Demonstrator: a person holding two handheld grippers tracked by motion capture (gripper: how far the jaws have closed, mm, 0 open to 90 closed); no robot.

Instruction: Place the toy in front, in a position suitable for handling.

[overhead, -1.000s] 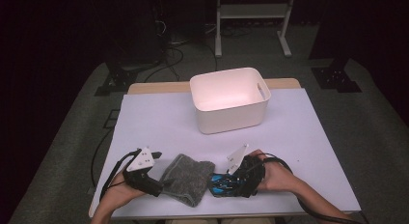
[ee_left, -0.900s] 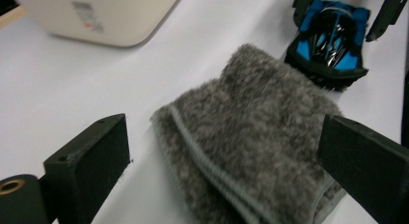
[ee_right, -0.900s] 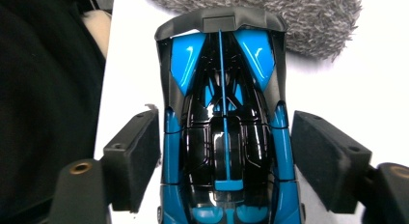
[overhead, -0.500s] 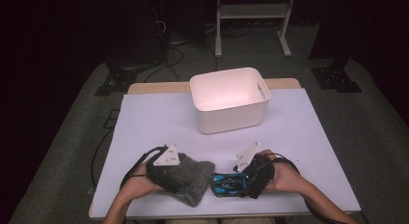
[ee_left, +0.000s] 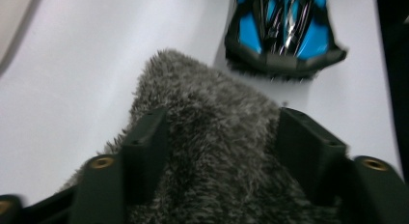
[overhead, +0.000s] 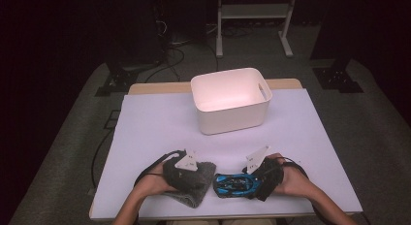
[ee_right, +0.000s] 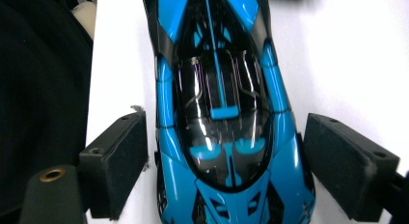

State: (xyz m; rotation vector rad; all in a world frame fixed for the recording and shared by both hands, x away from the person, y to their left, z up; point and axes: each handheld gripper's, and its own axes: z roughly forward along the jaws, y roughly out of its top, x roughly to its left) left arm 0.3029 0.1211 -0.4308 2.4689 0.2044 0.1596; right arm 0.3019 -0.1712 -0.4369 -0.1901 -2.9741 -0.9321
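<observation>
A grey furry cloth (overhead: 190,198) lies bunched at the table's front, and a blue and black toy car (overhead: 228,184) sits just right of it. My left gripper (overhead: 197,178) lies over the cloth. Its jaws have just been closing, and in the left gripper view (ee_left: 222,122) both pads press into the fur of the cloth (ee_left: 193,89), with the car (ee_left: 284,31) beyond. My right gripper (overhead: 246,181) straddles the car's rear from the right. Its jaws (ee_right: 224,127) have just opened wider, and slim gaps separate the pads from the car (ee_right: 217,50).
A white plastic bin (overhead: 232,117) stands at the table's middle back. The white tabletop (overhead: 155,123) is bare between the bin and my hands. The front edge runs just below both forearms. Dark floor, cables and a stand's legs surround the table.
My left gripper has slid right from beside the cloth onto it and closed on the fur. The right gripper has shifted slightly around the car, which stays in place.
</observation>
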